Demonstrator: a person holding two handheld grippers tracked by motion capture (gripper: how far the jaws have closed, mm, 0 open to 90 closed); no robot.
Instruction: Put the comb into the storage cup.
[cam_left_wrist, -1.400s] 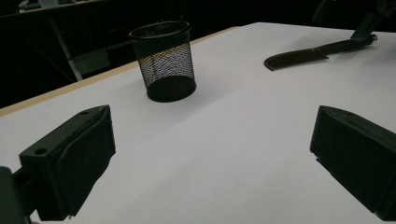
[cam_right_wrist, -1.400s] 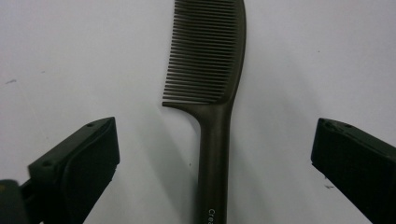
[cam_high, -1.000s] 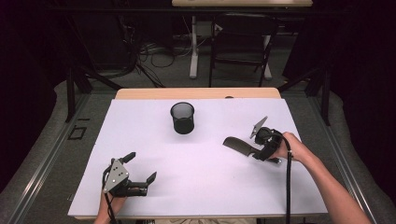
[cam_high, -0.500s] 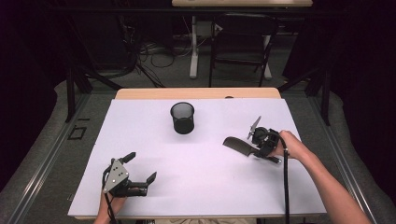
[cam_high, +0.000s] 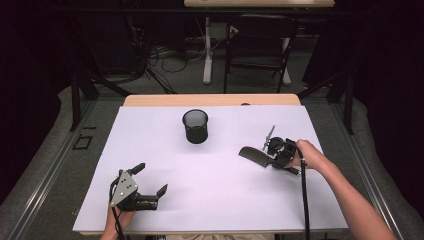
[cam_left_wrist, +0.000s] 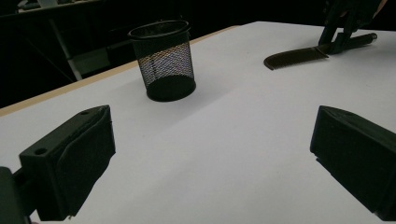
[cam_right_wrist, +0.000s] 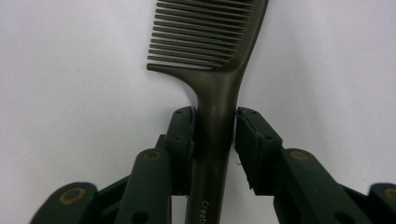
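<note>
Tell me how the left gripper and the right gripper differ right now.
The left gripper has its jaws spread wide with nothing between them; the right gripper has just been closing and its pads clamp the comb by its handle. The left gripper sits near the table's front edge; the right gripper sits farther back, right of the mesh cup. Both are black and hand-held.

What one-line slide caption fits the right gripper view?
Right claw closing on a dark comb lying on the white table.

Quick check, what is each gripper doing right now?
Left gripper: open, holding nothing.
Right gripper: jaws have just been closing; shut on the handle of the dark plastic comb lying on the white table.
</note>
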